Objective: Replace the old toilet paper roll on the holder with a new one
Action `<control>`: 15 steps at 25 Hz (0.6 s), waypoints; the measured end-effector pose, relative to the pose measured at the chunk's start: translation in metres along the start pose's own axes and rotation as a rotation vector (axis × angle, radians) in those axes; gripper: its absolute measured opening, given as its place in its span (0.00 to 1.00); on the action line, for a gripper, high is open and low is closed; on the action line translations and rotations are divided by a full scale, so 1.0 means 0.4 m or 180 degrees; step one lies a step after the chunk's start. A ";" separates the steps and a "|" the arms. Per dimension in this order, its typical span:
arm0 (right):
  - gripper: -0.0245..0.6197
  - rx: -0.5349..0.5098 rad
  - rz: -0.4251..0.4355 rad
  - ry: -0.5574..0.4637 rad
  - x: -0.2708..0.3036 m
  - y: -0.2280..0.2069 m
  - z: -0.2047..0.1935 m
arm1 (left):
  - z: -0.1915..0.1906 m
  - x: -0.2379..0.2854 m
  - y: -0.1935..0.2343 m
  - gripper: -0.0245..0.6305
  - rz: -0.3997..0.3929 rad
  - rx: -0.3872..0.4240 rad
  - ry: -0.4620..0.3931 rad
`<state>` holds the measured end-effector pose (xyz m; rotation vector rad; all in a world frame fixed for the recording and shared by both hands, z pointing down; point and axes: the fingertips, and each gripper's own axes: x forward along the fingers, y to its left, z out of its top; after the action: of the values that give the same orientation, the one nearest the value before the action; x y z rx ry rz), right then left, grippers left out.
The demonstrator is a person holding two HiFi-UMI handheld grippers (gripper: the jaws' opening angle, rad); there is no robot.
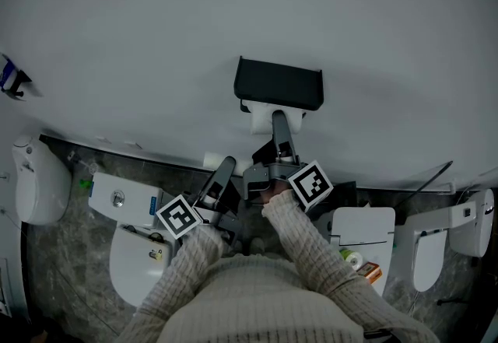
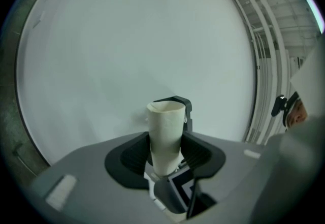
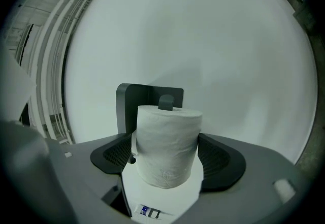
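Note:
A black holder (image 1: 278, 85) is fixed to the pale wall. A full white toilet roll (image 3: 166, 147) sits on its spindle (image 3: 166, 102), in front of the holder's back plate (image 3: 127, 106). My right gripper (image 3: 167, 159) reaches up to it, open, with one jaw on each side of the roll (image 1: 264, 119). In the head view the right gripper (image 1: 278, 122) is just under the holder. Lower left, my left gripper (image 1: 220, 174) is shut on an empty cardboard tube (image 2: 165, 136), which stands upright between the jaws of the left gripper (image 2: 165, 156). The tube (image 1: 215, 160) stays clear of the holder.
A white toilet with its cistern (image 1: 124, 199) stands below left and another toilet (image 1: 362, 234) below right. Small items, among them an orange box (image 1: 372, 272), lie beside the right one. White fixtures (image 1: 35, 178) hang at the far sides. The person's knitted sleeves (image 1: 311, 248) fill the bottom.

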<state>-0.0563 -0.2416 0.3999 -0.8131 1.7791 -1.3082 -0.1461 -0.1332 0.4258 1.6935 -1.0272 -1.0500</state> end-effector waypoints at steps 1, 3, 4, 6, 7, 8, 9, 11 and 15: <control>0.66 -0.0023 0.0015 0.0041 -0.003 0.003 -0.003 | -0.003 -0.001 -0.003 0.30 -0.0007 0.0004 0.0001; 0.66 -0.0100 0.0026 0.0128 -0.010 0.008 -0.009 | -0.008 -0.002 -0.009 0.30 -0.0018 0.0011 0.0010; 0.66 -0.0144 0.0025 0.0183 -0.014 0.009 -0.012 | -0.011 -0.003 -0.012 0.30 -0.0022 0.0012 0.0018; 0.66 -0.0220 0.0030 0.0307 -0.022 0.013 -0.020 | -0.018 -0.002 -0.015 0.30 -0.0033 0.0010 0.0039; 0.66 -0.0262 0.0033 0.0373 -0.026 0.015 -0.024 | -0.022 -0.002 -0.016 0.30 -0.0040 0.0008 0.0050; 0.66 -0.0308 0.0033 0.0436 -0.030 0.017 -0.028 | -0.026 -0.002 -0.018 0.30 -0.0050 0.0002 0.0058; 0.66 -0.0351 0.0030 0.0494 -0.036 0.019 -0.031 | -0.029 -0.003 -0.019 0.30 -0.0058 -0.0004 0.0062; 0.66 -0.0404 -0.0001 0.0595 -0.053 0.015 -0.036 | -0.034 -0.005 -0.021 0.30 -0.0063 -0.0009 0.0069; 0.66 -0.0407 -0.0092 0.0758 -0.093 -0.009 -0.044 | -0.038 -0.013 -0.021 0.30 -0.0061 0.0002 0.0065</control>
<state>-0.0526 -0.2031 0.4142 -0.7807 2.0625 -1.3676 -0.1320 -0.1222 0.4230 1.7142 -1.0003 -1.0428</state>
